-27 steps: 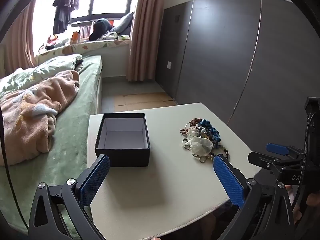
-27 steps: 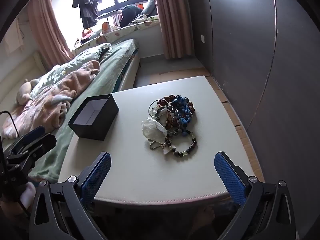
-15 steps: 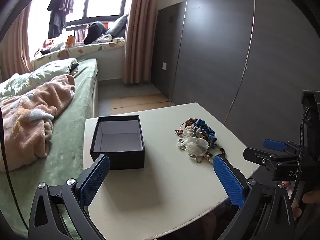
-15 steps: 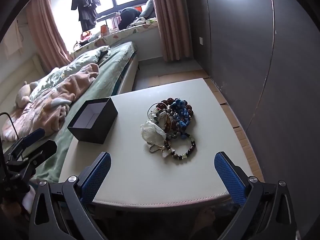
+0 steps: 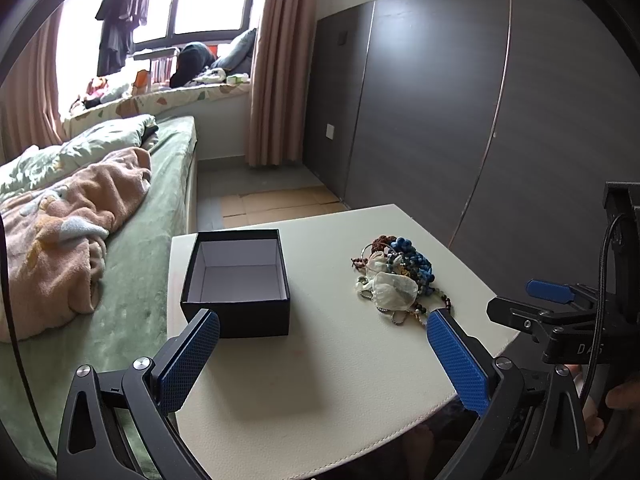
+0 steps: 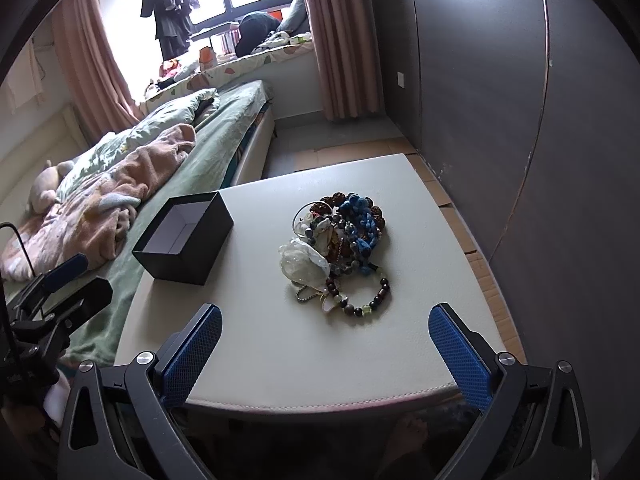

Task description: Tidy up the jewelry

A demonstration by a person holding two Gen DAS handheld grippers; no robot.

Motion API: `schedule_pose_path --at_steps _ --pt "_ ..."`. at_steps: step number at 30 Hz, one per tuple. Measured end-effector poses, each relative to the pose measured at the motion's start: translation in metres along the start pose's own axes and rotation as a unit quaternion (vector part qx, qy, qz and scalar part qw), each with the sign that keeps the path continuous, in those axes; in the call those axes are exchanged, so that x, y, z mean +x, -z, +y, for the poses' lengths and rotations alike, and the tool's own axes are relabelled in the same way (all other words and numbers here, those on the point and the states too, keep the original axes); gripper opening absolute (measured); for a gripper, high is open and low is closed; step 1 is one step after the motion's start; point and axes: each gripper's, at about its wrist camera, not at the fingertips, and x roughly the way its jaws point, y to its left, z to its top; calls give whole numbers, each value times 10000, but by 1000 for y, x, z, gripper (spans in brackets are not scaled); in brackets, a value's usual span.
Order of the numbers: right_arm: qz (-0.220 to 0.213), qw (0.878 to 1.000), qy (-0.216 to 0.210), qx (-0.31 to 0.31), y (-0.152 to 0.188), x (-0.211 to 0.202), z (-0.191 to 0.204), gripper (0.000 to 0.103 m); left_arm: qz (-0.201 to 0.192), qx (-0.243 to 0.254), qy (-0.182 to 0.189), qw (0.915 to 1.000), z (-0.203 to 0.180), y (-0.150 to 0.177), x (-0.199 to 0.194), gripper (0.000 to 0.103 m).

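Observation:
A tangled pile of jewelry [image 5: 394, 276] with blue, brown and dark beads and a small clear bag lies on the white table [image 5: 320, 364]; it also shows in the right wrist view [image 6: 340, 252]. An open black box [image 5: 238, 280] with a pale empty inside stands to its left, also seen in the right wrist view [image 6: 184, 238]. My left gripper [image 5: 320, 356] is open and empty above the table's near edge, between box and pile. My right gripper [image 6: 326, 352] is open and empty at the near edge, in front of the pile.
A bed [image 5: 132, 216] with green sheets and a pink blanket runs along the table's left side. A dark wardrobe wall [image 5: 480, 120] stands to the right. The right gripper shows at the right edge of the left wrist view [image 5: 560, 308].
Both grippers have moved slightly, so the table, box and pile shift a little in view. Nothing has been taken hold of; jaws stay open.

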Motion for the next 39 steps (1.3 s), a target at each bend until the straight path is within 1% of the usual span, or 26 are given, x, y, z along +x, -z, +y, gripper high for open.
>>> schedule_pose_path --at_steps 10,39 --pt "-1 10000 2 22 1 0 0 103 44 -43 61 10000 4 1 -1 103" --pt "-24 10000 33 15 0 0 -1 103 55 6 64 10000 2 0 1 103"
